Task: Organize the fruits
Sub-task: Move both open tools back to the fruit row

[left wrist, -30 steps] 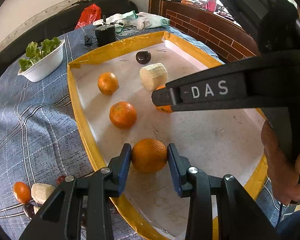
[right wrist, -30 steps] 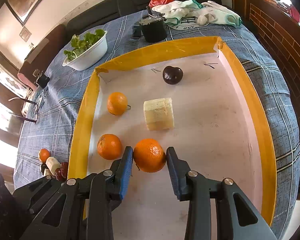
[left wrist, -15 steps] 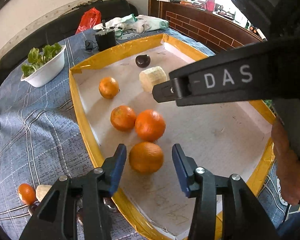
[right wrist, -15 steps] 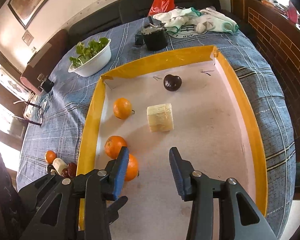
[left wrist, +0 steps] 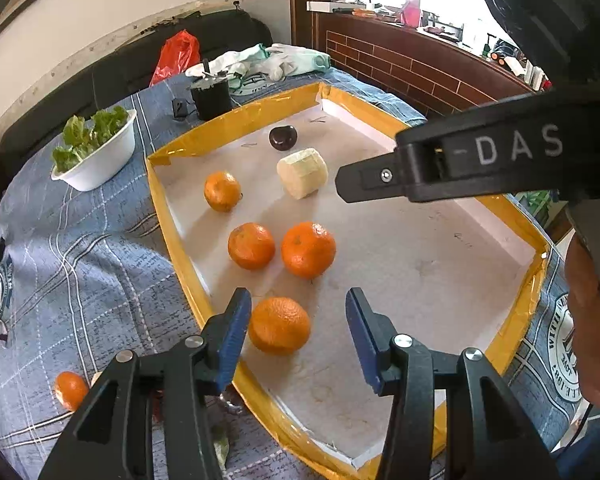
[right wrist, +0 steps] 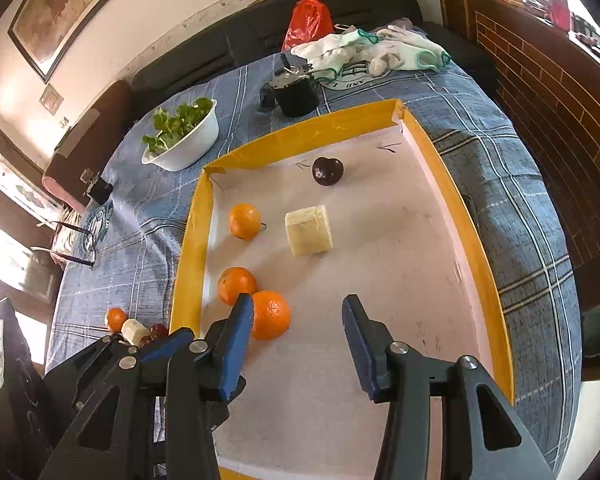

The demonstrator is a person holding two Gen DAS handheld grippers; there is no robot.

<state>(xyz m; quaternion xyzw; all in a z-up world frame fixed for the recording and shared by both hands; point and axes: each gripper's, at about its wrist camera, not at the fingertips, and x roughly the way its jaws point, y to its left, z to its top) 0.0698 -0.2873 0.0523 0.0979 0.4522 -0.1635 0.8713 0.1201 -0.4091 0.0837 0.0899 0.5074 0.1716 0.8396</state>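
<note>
Clearing the near orange (left wrist: 279, 325): the left gripper (left wrist: 296, 330) stands spread wide, the fruit resting free in the tray (left wrist: 172, 216) just beside its left finger. The right gripper (right wrist: 296, 332) gapes empty. Retreat toward 6 o'clock without nudging the oranges at 12 o'clock.

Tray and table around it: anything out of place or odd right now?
Yes. A few pieces lie on the tablecloth outside the yellow-rimmed tray: a small orange, a pale cut chunk and something dark red, bunched together. Nothing looks spilled or damaged. Both grippers' jaws are open and empty.
</note>
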